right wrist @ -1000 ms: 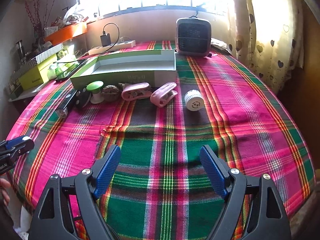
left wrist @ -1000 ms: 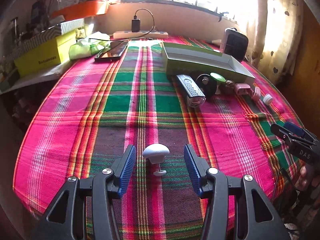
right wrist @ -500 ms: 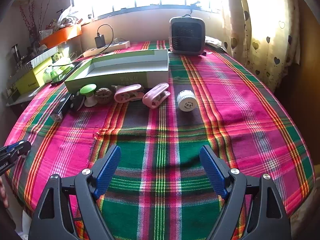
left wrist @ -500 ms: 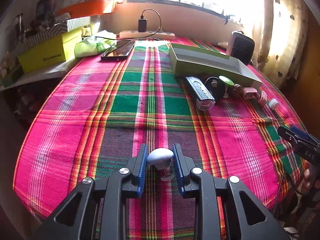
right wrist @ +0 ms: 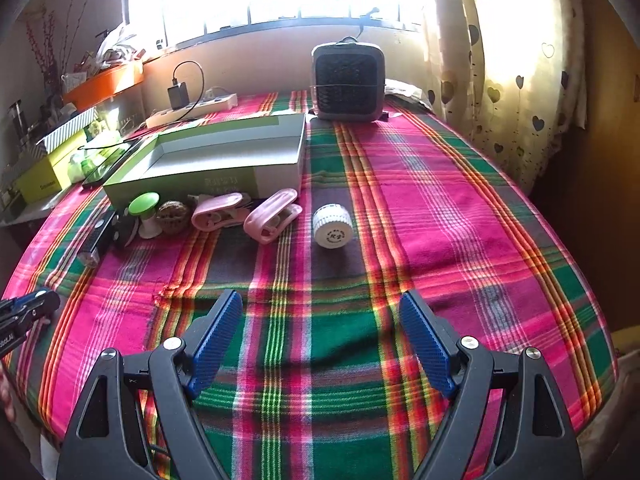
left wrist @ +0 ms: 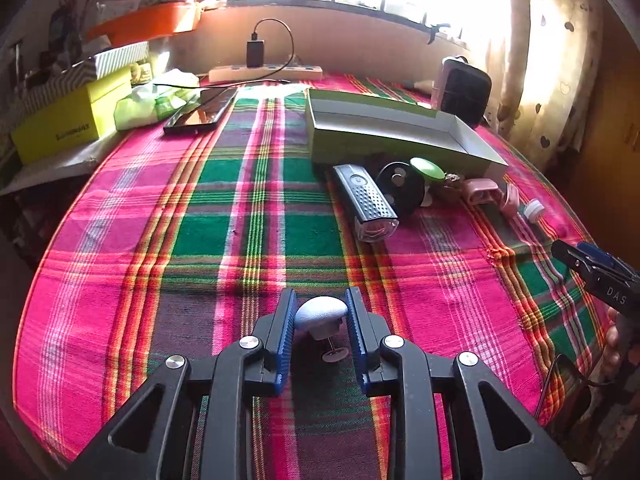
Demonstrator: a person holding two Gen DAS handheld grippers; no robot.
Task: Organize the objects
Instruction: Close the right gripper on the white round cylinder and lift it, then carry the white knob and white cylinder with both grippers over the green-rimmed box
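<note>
1. Blue-padded black left gripper [left wrist: 320,314], jaws clamped on small white mushroom-shaped plastic knob [left wrist: 320,312], low over pink-and-green plaid tablecloth [left wrist: 200,240] near its front edge.
2. Blue-padded black right gripper [right wrist: 320,320], jaws spread wide, nothing between.
3. Open green cardboard box [right wrist: 208,160] farther back; pink plastic clips [right wrist: 272,216], white ribbed cap [right wrist: 333,226] just before it.
</note>
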